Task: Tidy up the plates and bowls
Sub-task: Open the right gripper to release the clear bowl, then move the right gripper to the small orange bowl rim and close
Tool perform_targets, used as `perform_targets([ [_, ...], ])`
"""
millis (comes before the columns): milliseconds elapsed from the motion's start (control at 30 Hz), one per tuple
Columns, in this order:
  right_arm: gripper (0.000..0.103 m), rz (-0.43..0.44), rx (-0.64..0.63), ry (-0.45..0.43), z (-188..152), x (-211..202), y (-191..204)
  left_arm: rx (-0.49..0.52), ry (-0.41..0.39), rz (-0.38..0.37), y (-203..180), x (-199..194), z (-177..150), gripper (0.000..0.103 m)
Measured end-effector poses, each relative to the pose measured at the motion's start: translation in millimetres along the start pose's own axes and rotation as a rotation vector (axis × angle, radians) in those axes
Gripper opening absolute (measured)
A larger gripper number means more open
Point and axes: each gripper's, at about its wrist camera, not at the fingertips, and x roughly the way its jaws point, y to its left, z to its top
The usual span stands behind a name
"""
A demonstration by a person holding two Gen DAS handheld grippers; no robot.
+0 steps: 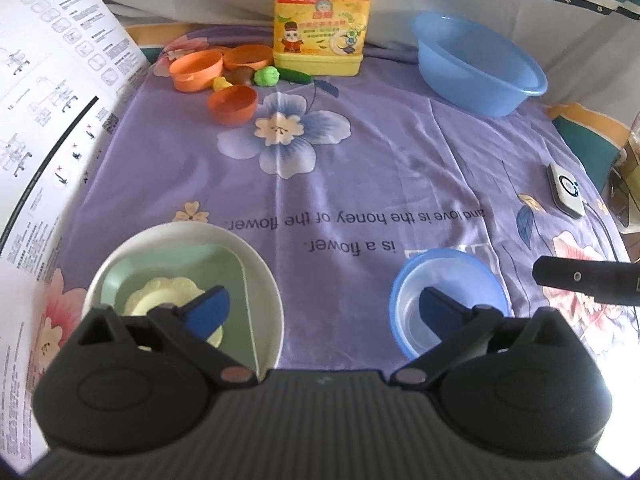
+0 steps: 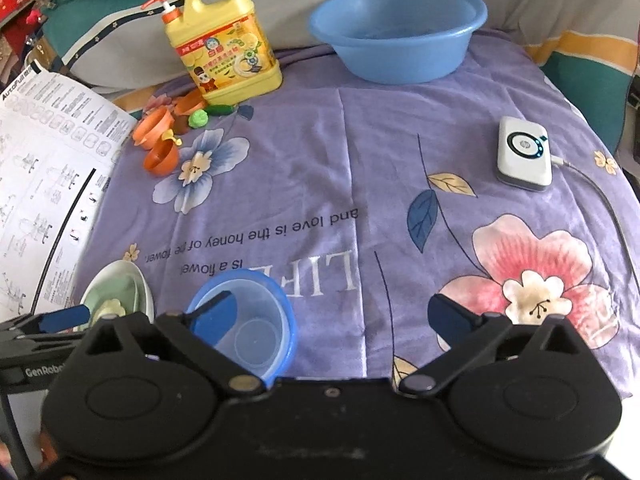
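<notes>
A white bowl (image 1: 264,280) sits near left on the purple cloth, holding a green plate (image 1: 192,264) and a small cream dish (image 1: 160,296). The stack also shows in the right wrist view (image 2: 120,280). A small blue bowl (image 1: 448,268) stands near right; it also shows in the right wrist view (image 2: 256,320). My left gripper (image 1: 324,312) is open and empty, one finger over each of the two. My right gripper (image 2: 336,316) is open and empty, its left finger over the blue bowl. Several orange bowls (image 1: 200,68) lie at the far left.
A large blue basin (image 1: 476,64) stands at the far right, a yellow detergent jug (image 1: 320,20) at the far middle, small toy foods beside the orange bowls. A white device (image 2: 524,152) with a cable lies right. A printed sheet (image 1: 48,120) lies left.
</notes>
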Motion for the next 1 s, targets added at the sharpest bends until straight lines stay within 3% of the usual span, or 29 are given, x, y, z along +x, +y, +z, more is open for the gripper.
perform_targets([
  [400, 0.103, 0.02, -0.063, 0.009, 26, 21, 47, -0.046, -0.007, 0.038, 40, 12, 15, 0.103],
  [767, 0.103, 0.069, -0.08, 0.022, 65, 63, 101, -0.149, -0.033, 0.108, 105, 36, 55, 0.103],
  [1000, 0.086, 0.106, -0.088, 0.006, 113, 100, 141, -0.215, -0.042, 0.136, 136, 69, 106, 0.102],
])
